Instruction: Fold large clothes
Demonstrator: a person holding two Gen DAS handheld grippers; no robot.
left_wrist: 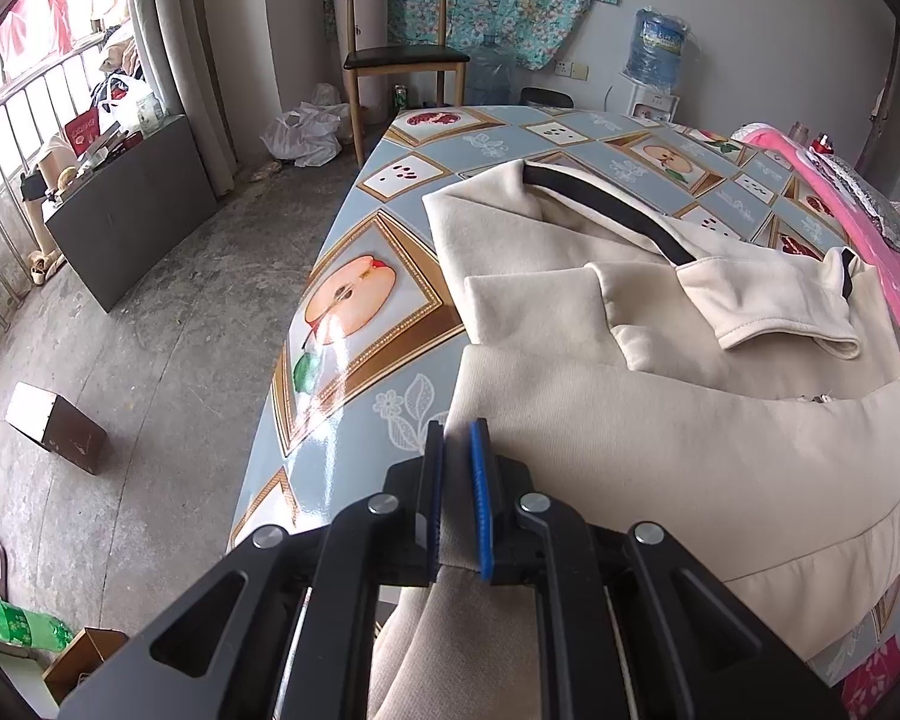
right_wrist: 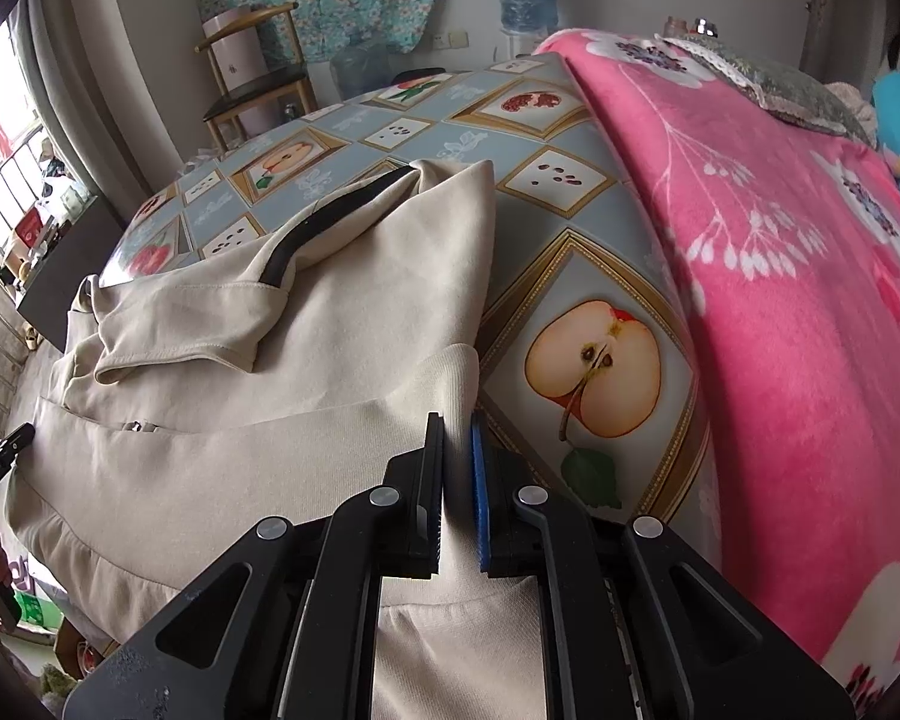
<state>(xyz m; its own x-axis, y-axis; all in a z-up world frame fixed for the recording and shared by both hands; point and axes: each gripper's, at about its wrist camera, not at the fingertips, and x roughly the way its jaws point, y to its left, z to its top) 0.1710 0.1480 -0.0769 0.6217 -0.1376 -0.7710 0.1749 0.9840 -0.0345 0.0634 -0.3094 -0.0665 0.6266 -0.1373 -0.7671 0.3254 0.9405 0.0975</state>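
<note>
1. Jacket (left_wrist: 660, 450) – cream, black stripe, lying on the table (left_wrist: 354, 372).
2. Left gripper (left_wrist: 456, 498) – pinching the jacket's near hem.
3. Right gripper (right_wrist: 457, 492) – clamped on the same hem, beside the pink blanket (right_wrist: 798, 300).

Cream jacket's (left_wrist: 660, 456) near hem below both frames' edges, behind tongs.

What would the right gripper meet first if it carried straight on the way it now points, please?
Probably the cream garment itself: the right gripper, shut on its ribbed hem, points along the fabric toward the folded sleeve; depth is unclear.
</note>
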